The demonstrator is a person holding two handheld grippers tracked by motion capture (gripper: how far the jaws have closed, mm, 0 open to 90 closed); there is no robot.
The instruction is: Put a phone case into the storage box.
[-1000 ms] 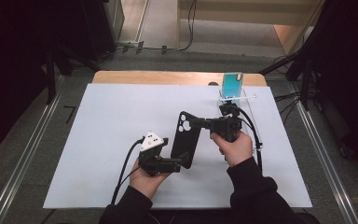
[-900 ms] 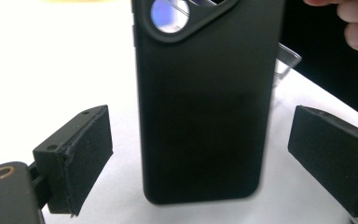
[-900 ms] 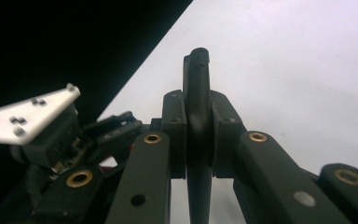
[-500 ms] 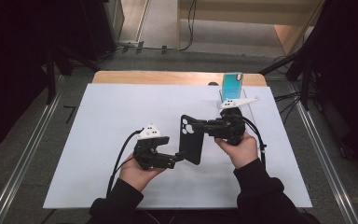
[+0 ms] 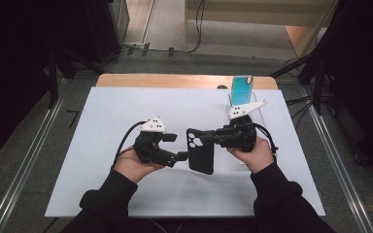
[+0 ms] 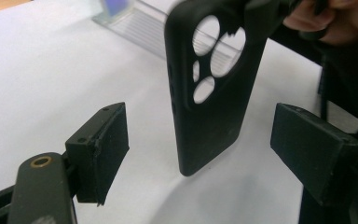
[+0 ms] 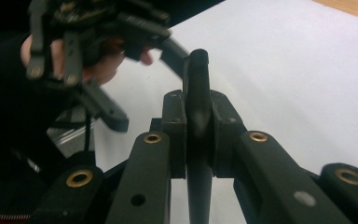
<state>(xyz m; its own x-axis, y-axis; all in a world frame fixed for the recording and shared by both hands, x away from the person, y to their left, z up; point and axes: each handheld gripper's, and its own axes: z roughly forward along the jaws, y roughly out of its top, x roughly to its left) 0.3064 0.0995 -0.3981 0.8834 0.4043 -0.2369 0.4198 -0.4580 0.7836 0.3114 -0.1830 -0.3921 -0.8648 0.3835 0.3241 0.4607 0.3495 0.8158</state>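
The bench carries a wide white sheet that covers nearly all of its top, with a strip of bare wood showing along the far edge. Near the far right of that sheet stands a clear stand holding a phone with a teal screen, upright and facing the person. Two dark sleeves come in from the near edge, one hand on each tool. The right tongs reach in from the right and are clamped on the upper end of a black phone case, beside its camera openings; in the right gripper view the case runs edge-on between the two pads, both pressing on it, so it hangs clear of the white sheet rather than lying on it. In the left gripper view the case hangs upright with its round camera cut-outs at the top and its lower end free above the sheet. The left tongs sit just to the left of the case, about mid-sheet, with their two pads standing well apart; their jaws have just been closing, and the lower end of the case hangs in the gap between them, touching neither pad. The left tongs appear again, blurred, at the upper left of the right gripper view.
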